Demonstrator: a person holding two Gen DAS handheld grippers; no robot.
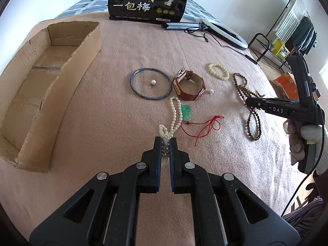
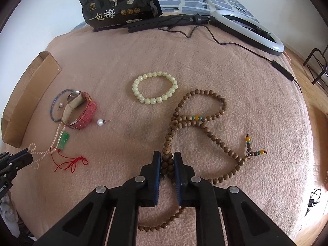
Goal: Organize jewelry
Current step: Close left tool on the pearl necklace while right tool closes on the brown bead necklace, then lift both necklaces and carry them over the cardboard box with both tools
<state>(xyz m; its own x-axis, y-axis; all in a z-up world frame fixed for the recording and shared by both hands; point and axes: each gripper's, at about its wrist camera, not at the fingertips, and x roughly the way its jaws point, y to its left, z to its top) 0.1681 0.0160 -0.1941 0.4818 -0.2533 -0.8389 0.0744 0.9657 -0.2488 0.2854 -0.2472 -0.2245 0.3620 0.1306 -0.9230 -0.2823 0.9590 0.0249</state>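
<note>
My left gripper (image 1: 165, 141) is shut on the near end of a white pearl necklace (image 1: 174, 114) that trails away over the pink blanket. My right gripper (image 2: 167, 156) is shut on a long brown wooden bead necklace (image 2: 207, 127) lying in loops. The right gripper also shows in the left wrist view (image 1: 249, 101). Loose on the blanket lie a blue bangle (image 1: 150, 83), a pearl earring (image 1: 152, 82) inside it, a red-strap watch (image 1: 189, 86), a second pearl earring (image 2: 100, 122), a pale green bead bracelet (image 2: 155, 87), and a green pendant on red cord (image 1: 186, 112).
An open cardboard box (image 1: 67, 67) stands at the left. A black snack bag (image 1: 148, 0), a ring light (image 2: 256, 32) and its cable (image 2: 246, 49) lie at the back. A black rack (image 1: 287, 34) stands beyond the right edge.
</note>
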